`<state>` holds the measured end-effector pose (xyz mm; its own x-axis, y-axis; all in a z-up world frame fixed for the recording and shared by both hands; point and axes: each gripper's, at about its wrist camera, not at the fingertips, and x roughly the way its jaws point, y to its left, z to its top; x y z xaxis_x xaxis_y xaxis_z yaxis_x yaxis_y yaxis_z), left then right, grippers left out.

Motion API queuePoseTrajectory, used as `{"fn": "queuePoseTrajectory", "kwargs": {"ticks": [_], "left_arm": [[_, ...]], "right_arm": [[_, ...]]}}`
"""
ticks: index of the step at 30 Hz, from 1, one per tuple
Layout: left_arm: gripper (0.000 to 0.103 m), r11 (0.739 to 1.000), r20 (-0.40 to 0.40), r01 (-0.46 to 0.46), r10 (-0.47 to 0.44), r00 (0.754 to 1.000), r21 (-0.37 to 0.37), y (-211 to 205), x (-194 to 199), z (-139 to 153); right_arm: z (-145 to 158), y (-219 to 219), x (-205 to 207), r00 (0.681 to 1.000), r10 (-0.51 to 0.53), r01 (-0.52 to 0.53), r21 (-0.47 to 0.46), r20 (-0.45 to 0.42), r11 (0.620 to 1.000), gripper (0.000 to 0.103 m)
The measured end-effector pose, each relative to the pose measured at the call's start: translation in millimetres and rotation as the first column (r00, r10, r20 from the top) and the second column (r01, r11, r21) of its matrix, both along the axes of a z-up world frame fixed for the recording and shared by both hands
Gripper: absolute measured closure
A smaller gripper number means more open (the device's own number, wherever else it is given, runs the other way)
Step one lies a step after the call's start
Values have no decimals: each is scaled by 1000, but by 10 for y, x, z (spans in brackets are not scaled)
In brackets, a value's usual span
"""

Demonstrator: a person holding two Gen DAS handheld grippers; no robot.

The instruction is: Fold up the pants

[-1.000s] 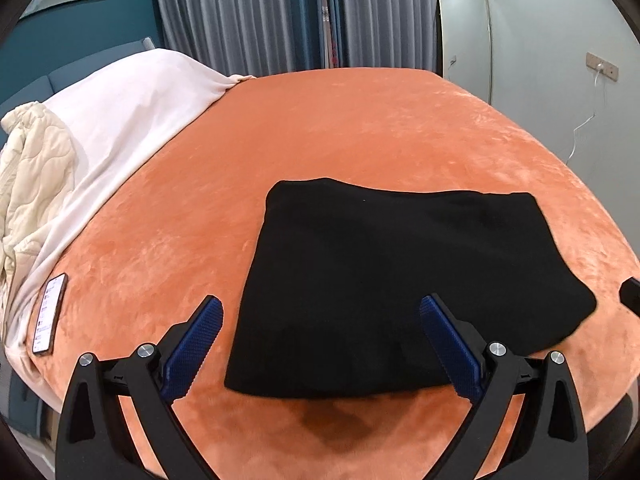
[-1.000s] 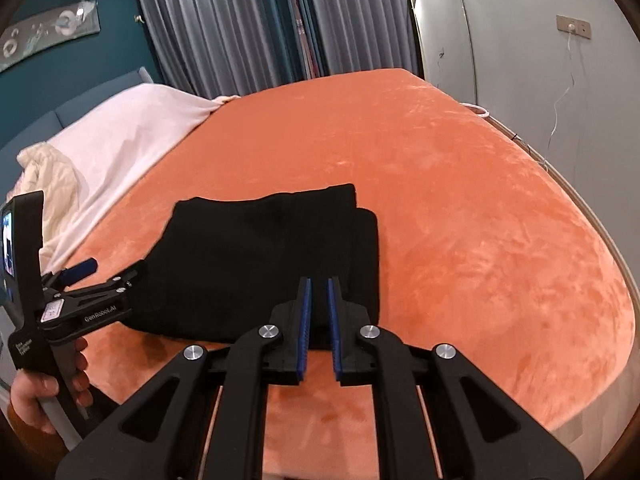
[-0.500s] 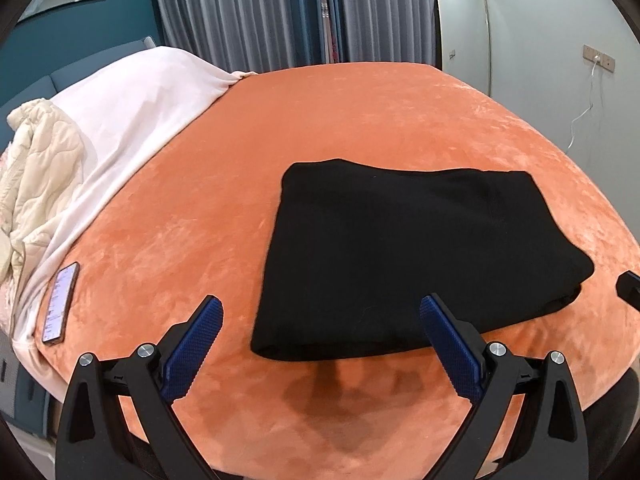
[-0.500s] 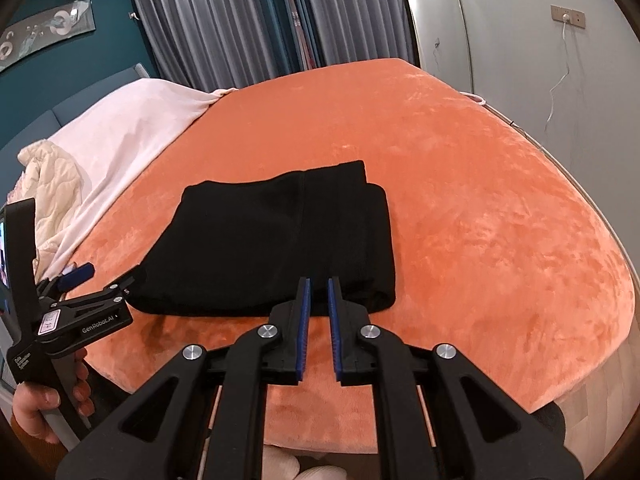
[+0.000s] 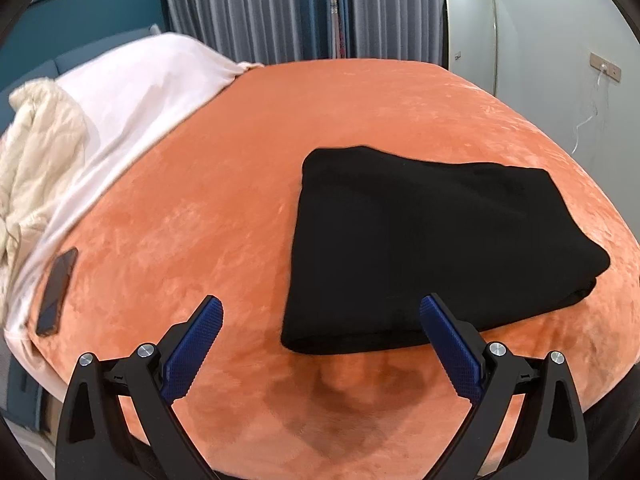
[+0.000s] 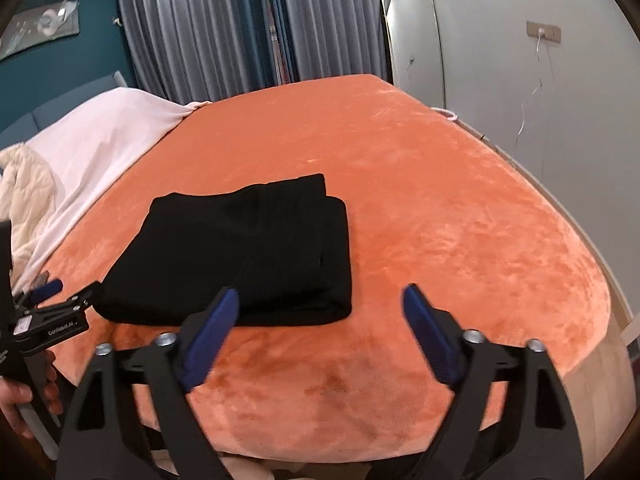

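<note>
The black pants (image 5: 432, 240) lie folded into a flat rectangle on the orange bedspread (image 5: 248, 168); they also show in the right wrist view (image 6: 248, 252). My left gripper (image 5: 320, 312) is open and empty, held back from the bed's near edge, just short of the pants' near left corner. My right gripper (image 6: 320, 300) is open and empty, above the near edge of the bed, in front of the pants' right end. The left gripper also shows at the left of the right wrist view (image 6: 60, 304), held in a hand.
A dark phone (image 5: 56, 292) lies near the bed's left edge. A white sheet (image 5: 132, 108) and a cream quilt (image 5: 36, 152) cover the bed's far left. Curtains (image 5: 304, 8), a mirror (image 6: 416, 36) and a wall socket with a cable (image 6: 542, 34) stand behind.
My right gripper has opened from shut. Both grippers have drawn back from the pants towards the bed's near edge, and the left view has swung leftwards.
</note>
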<state>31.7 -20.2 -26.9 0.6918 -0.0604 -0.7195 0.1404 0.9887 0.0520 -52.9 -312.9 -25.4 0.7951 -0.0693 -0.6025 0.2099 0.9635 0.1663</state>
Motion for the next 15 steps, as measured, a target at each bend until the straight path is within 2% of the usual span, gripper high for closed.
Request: {"fn": "queuePoseTrajectory", "kwargs": {"ticks": [1,3,5,8,11,13,15], "left_arm": [[5,1000,-19,0,-1,1000,-24,46,45,-45],[5,992,-76,1,-11,997,-125,190,158,-146],[5,969,-122,6,-37,992,-245,321,272,-218],[5,934,-176,3,-71,982,-357,473,498,-337],[5,904,-245,-22,-92,965,-426,548,705,-509],[5,878,-295,-38,-120,948,-478,523,825,-630],[6,879,-288,-30,-123,950,-476,465,901,-643]], "right_arm": [[-30,-42,32,1000,13,-12,18,-2,1000,11],[-133,-189,153,998,39,-34,89,-52,995,11],[-200,-317,224,996,77,-66,204,-44,977,10],[-307,-464,418,992,117,-97,327,-43,940,6],[-482,-560,712,984,136,-84,381,-112,921,6],[-654,-603,909,976,165,-83,458,-142,885,6],[-801,-614,1056,966,205,-90,544,-155,834,5]]}}
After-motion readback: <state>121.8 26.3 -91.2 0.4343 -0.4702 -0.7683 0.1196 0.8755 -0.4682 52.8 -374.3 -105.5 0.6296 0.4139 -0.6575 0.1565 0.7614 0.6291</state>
